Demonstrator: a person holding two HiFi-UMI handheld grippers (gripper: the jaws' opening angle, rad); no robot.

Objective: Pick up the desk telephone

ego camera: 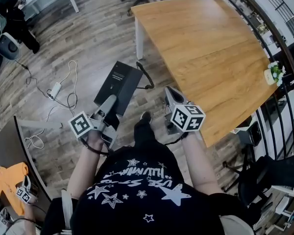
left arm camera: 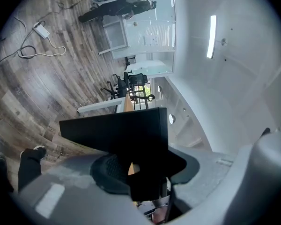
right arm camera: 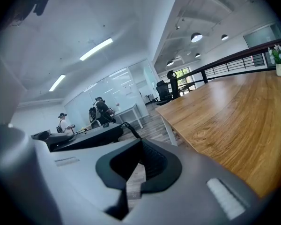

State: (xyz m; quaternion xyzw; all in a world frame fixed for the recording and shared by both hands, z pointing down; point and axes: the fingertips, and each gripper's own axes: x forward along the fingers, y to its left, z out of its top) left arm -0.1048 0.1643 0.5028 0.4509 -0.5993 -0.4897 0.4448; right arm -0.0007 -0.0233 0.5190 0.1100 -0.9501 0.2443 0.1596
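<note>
The left tongs (ego camera: 111,102) were clamped on the near edge of the phone (ego camera: 121,82), with the pads pressed against its black body. The phone was held clear of the floor (ego camera: 63,43), just left of the counter (ego camera: 206,48) and not resting on it. Its cord (ego camera: 148,77) hung from the right side. The right tongs (ego camera: 172,96) stood only narrowly apart and held nothing; they were beside the counter's near corner.

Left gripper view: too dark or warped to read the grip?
Left gripper view: fisheye-bent at the edges, yet sharp; the desk telephone is a dark, featureless slab clamped in the left gripper. Head view: evenly lit, soft glare on the table.
</note>
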